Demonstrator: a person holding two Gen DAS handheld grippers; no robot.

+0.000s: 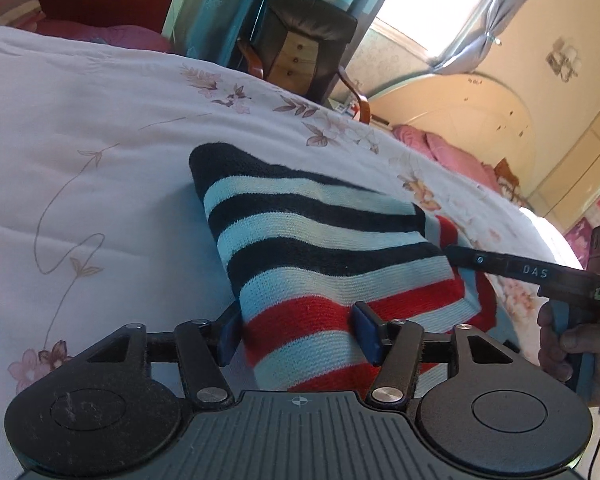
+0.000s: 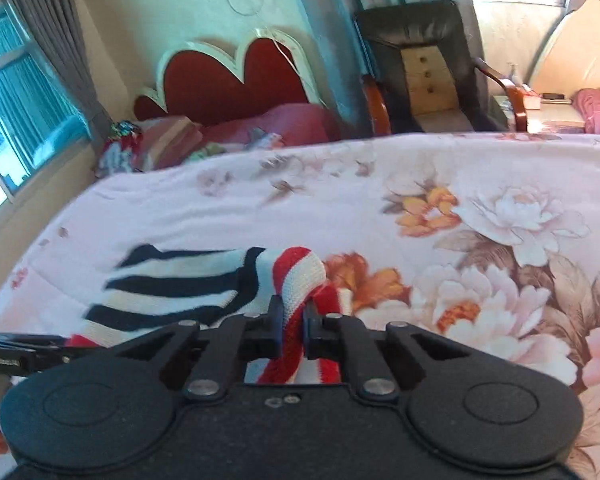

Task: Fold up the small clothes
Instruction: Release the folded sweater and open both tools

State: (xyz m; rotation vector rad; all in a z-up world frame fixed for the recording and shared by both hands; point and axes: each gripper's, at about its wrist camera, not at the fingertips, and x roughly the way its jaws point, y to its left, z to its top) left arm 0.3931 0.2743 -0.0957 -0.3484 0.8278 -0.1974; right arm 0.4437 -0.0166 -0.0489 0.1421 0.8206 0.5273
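Note:
A knitted garment (image 1: 312, 248) with navy, pale blue and red stripes lies folded on the flowered white quilt (image 1: 100, 120). My left gripper (image 1: 298, 334) stands open at its near red-striped end. One blue pad is at the cloth's left edge and the other rests on top of it. My right gripper (image 2: 292, 328) is shut on a bunched red-and-white edge of the garment (image 2: 172, 284), lifting it slightly. Seen from the left wrist, the right gripper (image 1: 460, 256) reaches in at the garment's right edge, with a hand (image 1: 560, 344) behind it.
The quilt (image 2: 260, 208) stretches wide on every side of the garment. A dark armchair (image 2: 420, 60) stands beyond the bed's far edge. A red headboard (image 2: 228, 80) and pillows (image 2: 292, 124) lie far left. Pink bedding (image 1: 452, 156) sits off to the right.

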